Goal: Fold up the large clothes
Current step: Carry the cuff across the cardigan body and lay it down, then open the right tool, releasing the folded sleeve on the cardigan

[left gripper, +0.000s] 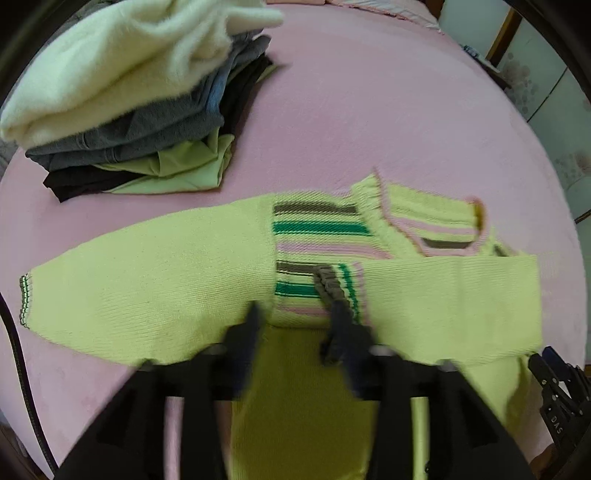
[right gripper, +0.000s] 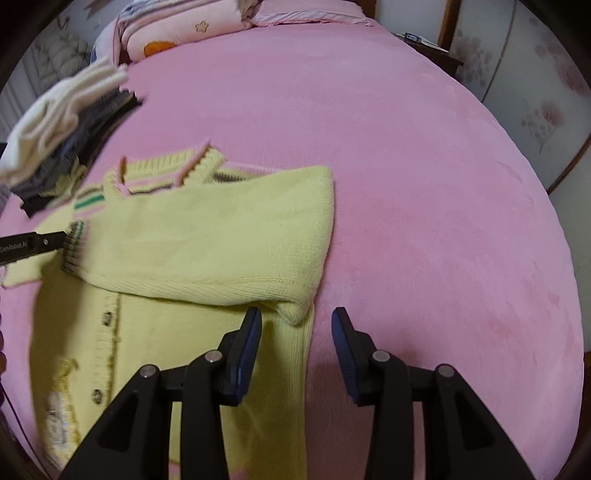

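A yellow-green knit cardigan (left gripper: 147, 277) with brown, green and pink stripes lies flat on the pink bed. One sleeve (right gripper: 207, 229) is folded across its body, and the striped cuff (left gripper: 332, 288) ends at the middle. My left gripper (left gripper: 295, 321) hangs just above the cardigan, open, its right finger (left gripper: 341, 325) beside that cuff and nothing pinched. In the right wrist view the left gripper (right gripper: 37, 245) comes in from the left edge, next to the cuff (right gripper: 75, 243). My right gripper (right gripper: 297, 325) stands open over the cardigan's right edge, at the sleeve's folded corner, gripping nothing.
A stack of folded clothes (left gripper: 129, 110), cream on top of grey, black and green, sits at the back left (right gripper: 62, 129). The pink blanket (right gripper: 443, 184) stretches to the right. Pillows (right gripper: 177, 26) lie at the bed's head. A flowered wardrobe (right gripper: 535, 92) stands beyond the right edge.
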`<state>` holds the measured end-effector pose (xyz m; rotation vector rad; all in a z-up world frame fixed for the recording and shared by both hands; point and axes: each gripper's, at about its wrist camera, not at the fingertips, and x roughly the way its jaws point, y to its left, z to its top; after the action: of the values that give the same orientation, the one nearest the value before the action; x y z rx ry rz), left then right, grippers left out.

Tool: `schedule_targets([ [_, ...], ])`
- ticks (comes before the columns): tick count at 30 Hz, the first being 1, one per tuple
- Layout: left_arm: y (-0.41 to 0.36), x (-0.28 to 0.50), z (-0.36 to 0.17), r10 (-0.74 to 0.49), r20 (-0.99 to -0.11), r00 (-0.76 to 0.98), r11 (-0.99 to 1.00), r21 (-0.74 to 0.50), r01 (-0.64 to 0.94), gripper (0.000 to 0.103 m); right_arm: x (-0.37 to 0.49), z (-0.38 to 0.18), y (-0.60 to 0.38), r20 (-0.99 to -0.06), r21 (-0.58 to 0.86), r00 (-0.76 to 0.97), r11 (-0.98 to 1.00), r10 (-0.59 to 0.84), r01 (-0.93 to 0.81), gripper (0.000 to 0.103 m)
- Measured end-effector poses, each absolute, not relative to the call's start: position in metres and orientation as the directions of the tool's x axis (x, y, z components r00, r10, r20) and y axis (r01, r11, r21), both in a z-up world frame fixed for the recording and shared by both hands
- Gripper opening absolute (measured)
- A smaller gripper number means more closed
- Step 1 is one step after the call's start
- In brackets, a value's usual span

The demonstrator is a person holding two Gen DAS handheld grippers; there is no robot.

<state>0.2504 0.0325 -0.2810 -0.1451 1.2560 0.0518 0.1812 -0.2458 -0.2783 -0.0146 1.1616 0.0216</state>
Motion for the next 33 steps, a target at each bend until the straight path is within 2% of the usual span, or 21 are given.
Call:
schedule_targets([
  [2, 0.029, 0.247, -0.269, -0.06, -0.94, 0.335, 0.99, -0.099, -0.101, 0.075, 0.18, -0.269, -0.247, -0.914, 0.026, 0.406, 1.0, 0.029, -0.013, 0.04],
  [6, 0.014, 0.248, -0.263, -0.07, -0.931, 0.358, 0.996, -0.086, -0.031, 0.075, 0.186, -0.261, -0.249, -0.908, 0.045, 0.417, 0.999, 0.036, 0.01, 0.04],
  [10, -0.003, 0.265, -0.284, -0.063, -0.943, 0.326, 0.998, -0.065, 0.006, 0.075, 0.201, -0.264, -0.256, -0.908, 0.064, 0.417, 0.997, 0.042, 0.039, 0.04],
  [11, -0.005, 0.27, -0.29, -0.062, -0.947, 0.316, 0.998, -0.062, 0.01, 0.073, 0.206, -0.265, -0.258, -0.907, 0.067, 0.419, 0.997, 0.043, 0.043, 0.04],
  [14, -0.009, 0.284, -0.304, -0.048, -0.954, 0.294, 0.999, -0.05, 0.004, 0.054, 0.223, -0.273, -0.263, -0.908, 0.071, 0.418, 0.996, 0.043, 0.053, 0.04],
  [23, -0.003, 0.304, -0.312, 0.002, -0.948, 0.318, 1.0, -0.003, -0.015, 0.049, 0.285, -0.3, -0.273, -0.923, 0.092, 0.379, 0.994, 0.062, 0.06, 0.039],
  [24, -0.007, 0.303, -0.315, 0.007, -0.947, 0.322, 1.0, 0.004, -0.011, 0.047, 0.289, -0.305, -0.274, -0.93, 0.099, 0.36, 0.993, 0.071, 0.061, 0.028],
  [25, -0.009, 0.303, -0.314, 0.017, -0.945, 0.327, 1.0, 0.016, -0.006, 0.046, 0.29, -0.308, -0.274, -0.93, 0.112, 0.358, 0.992, 0.086, 0.054, 0.01],
  [28, -0.014, 0.297, -0.312, 0.032, -0.938, 0.345, 0.999, 0.031, -0.008, 0.041, 0.288, -0.306, -0.277, -0.924, 0.106, 0.375, 0.992, 0.073, 0.069, 0.01],
  [33, -0.015, 0.297, -0.317, 0.049, -0.937, 0.347, 0.999, 0.053, 0.002, 0.041, 0.281, -0.309, -0.275, -0.923, 0.062, 0.384, 0.996, 0.034, 0.06, 0.01],
])
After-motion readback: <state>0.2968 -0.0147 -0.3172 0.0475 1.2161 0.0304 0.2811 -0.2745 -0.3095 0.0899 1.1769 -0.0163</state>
